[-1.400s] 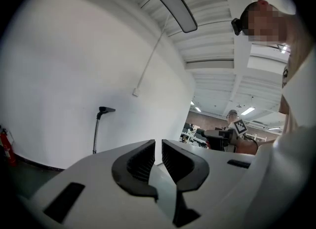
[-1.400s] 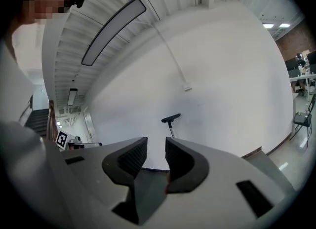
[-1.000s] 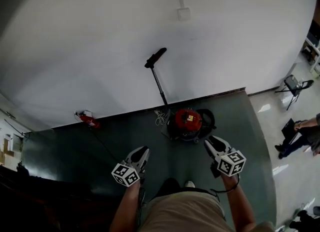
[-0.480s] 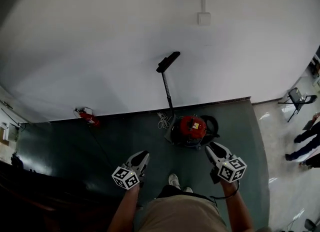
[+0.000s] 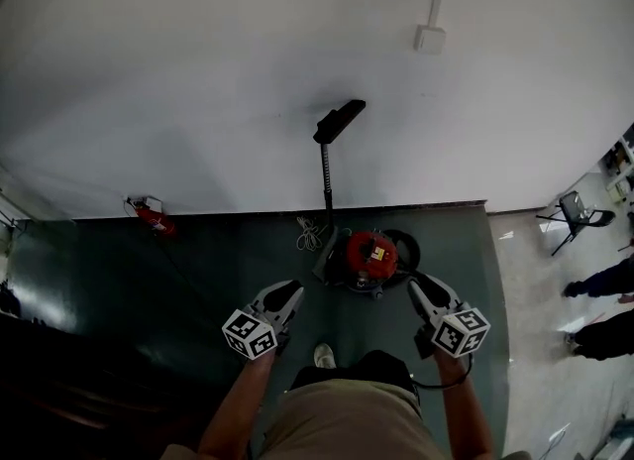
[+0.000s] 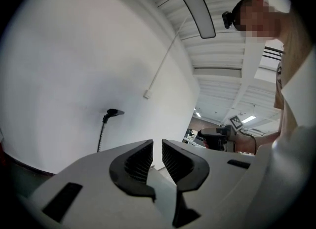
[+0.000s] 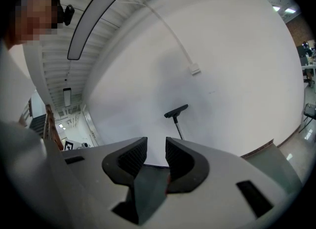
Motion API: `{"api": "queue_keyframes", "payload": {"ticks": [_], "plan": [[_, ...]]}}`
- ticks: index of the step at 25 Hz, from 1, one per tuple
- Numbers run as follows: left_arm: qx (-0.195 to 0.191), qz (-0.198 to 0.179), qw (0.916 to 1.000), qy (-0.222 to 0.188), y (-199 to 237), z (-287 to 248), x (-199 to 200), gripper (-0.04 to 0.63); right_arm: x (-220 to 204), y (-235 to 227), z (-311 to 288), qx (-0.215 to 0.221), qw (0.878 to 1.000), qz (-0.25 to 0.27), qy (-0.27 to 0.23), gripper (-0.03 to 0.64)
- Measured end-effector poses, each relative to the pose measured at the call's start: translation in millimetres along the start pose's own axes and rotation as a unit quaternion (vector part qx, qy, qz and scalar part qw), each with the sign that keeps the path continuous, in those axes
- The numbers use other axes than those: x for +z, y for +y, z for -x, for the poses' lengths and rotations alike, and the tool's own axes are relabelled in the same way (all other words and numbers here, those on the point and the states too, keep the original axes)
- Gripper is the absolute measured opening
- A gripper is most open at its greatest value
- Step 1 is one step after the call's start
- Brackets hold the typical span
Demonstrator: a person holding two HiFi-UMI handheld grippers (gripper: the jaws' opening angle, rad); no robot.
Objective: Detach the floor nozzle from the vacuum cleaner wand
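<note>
Black flat floor nozzle [image 5: 340,120] sits uppermost on the slim dark wand [image 5: 325,175], which stands against the white wall [image 5: 198,71] behind the round red canister [image 5: 372,255]. Left gripper [image 5: 287,294] and right gripper [image 5: 421,287] have their jaws together, hold nothing, and are well short of the wand. Recommended: steady the wand with one gripper, take the nozzle neck with the other, and pull along the wand's line.

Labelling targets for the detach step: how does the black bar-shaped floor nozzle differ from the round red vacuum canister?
Shape: the black bar-shaped floor nozzle is slim and flat; the round red vacuum canister is a squat drum.
Place: the nozzle sits high against the white wall atop the wand; the canister rests on the dark green floor.
Shared: both lie beyond the left gripper and right gripper, untouched by them.
</note>
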State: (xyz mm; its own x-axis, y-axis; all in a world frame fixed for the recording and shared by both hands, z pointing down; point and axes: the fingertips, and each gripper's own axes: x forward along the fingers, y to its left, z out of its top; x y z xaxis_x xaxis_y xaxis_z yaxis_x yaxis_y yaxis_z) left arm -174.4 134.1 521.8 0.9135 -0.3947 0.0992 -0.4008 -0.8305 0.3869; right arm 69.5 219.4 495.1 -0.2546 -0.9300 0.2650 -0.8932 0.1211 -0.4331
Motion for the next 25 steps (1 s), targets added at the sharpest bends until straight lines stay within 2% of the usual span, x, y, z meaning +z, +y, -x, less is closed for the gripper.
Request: {"api": "queue_keyframes", "payload": {"ticks": [3,9,13,18,25], "plan": [[0.001,-0.001,1.0,0.005,2,-10,-1,0.046,-2,-9,-12,0.003,1.0,-0.014,0.008,0.123],[0.037,0.017,0.999,0.016,22,-37,-5,0.046,28,-36,-32,0.019,1.0,-0.014,-0.001,0.123],[0.062,0.025,0.9977,0.005,22,-68,12,0.046,56,-69,-44,0.03,1.0,0.005,-0.001,0.123],[0.074,0.014,0.9971,0.013,20,-112,25,0.046,90,-109,-60,0.046,0.999,-0.013,-0.013,0.123],[0.103,0.018,0.9944,0.012,17,-149,22,0.046,105,-153,-70,0.066,0.998,-0.02,-0.002,0.123]]}}
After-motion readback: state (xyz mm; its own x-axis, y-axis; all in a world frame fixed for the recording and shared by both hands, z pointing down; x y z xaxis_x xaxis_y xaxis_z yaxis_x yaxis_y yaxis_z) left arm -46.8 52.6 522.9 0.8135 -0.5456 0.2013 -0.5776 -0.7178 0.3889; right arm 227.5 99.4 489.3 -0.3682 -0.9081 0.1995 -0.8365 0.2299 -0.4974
